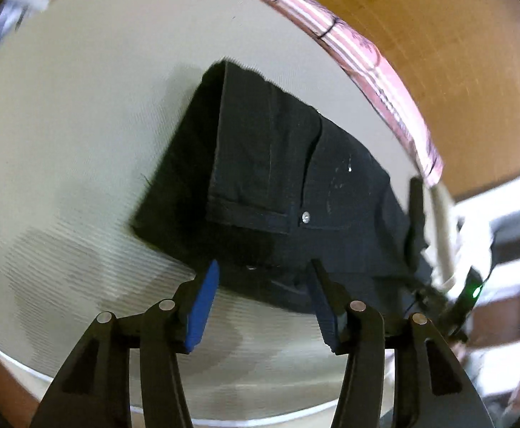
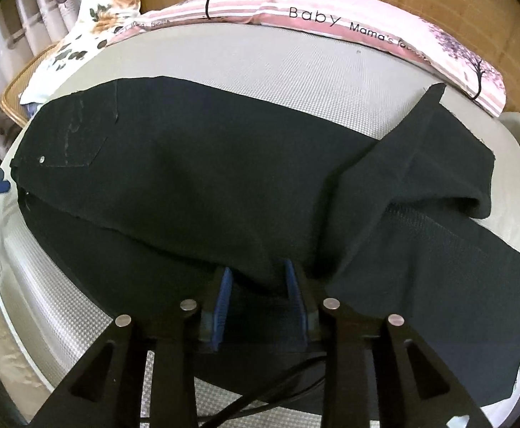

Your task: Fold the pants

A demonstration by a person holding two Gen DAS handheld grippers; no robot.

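Pale woven mattress (image 2: 295,71) carries the black pants (image 2: 188,178), their long axis across the right gripper (image 2: 258,281), waist toward the left gripper (image 1: 263,278). Both grippers stand apart and empty; the right is nearer the crumpled leg (image 2: 420,178).

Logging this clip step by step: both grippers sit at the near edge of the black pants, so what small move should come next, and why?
Probably shut the right gripper on the pants edge: its jaws stand open around a raised fold, and one leg end already lies flipped back, unaligned.
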